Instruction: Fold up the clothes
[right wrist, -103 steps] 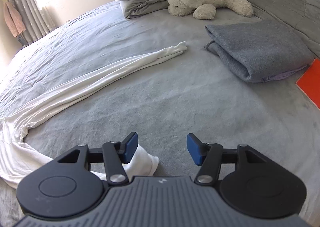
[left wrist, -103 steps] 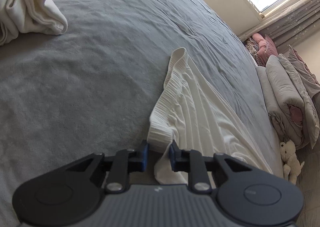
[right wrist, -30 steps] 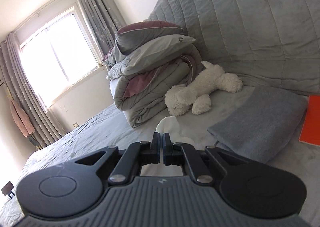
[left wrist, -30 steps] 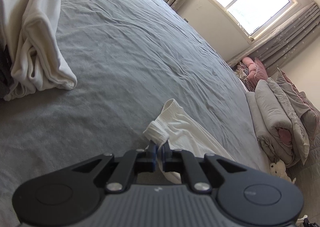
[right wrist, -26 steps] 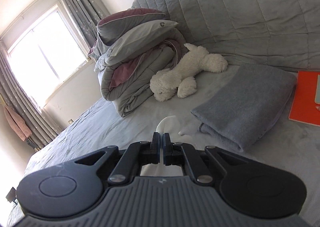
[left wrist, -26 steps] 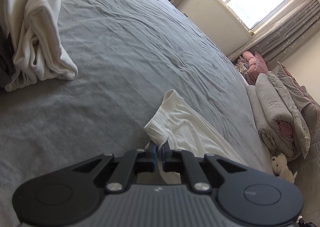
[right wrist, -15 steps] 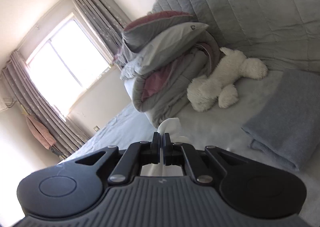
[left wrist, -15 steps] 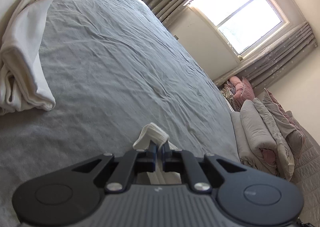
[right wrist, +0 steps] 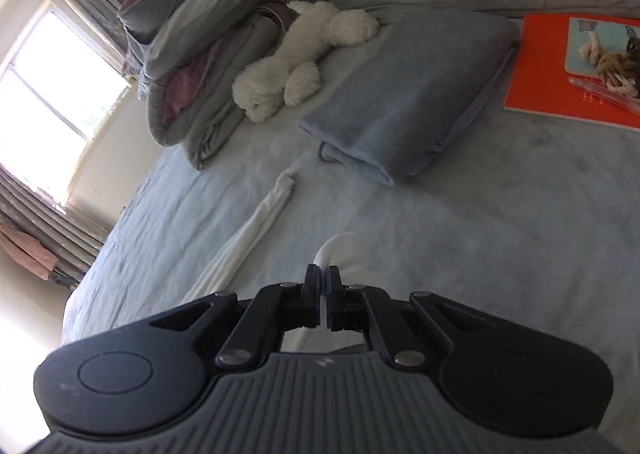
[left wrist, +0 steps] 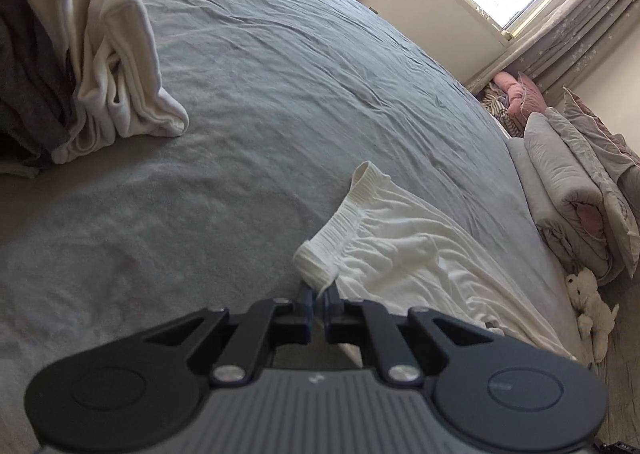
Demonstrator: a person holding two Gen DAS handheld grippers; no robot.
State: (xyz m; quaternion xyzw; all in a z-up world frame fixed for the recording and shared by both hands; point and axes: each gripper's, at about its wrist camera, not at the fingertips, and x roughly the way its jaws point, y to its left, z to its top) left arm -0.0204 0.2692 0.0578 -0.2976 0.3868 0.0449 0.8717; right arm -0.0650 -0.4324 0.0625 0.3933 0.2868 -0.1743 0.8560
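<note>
White trousers [left wrist: 400,250] lie stretched on the grey bed [left wrist: 280,94]. My left gripper [left wrist: 319,296] is shut on the ribbed waistband corner [left wrist: 320,258], close to the bed. My right gripper [right wrist: 323,278] is shut on the end of one white trouser leg [right wrist: 340,250]. The other leg [right wrist: 256,226] lies straight on the bed to the left of it, its cuff near the folded grey blanket.
A pile of cream and grey clothes [left wrist: 92,46] lies at the left. A folded grey blanket [right wrist: 408,94], a white plush toy [right wrist: 304,58], stacked bedding [right wrist: 204,50] and an orange book [right wrist: 572,66] sit near the headboard.
Both grippers, shut on the trousers, have come back down toward the bed after lifting. The waistband now lies spread on the sheet again.
</note>
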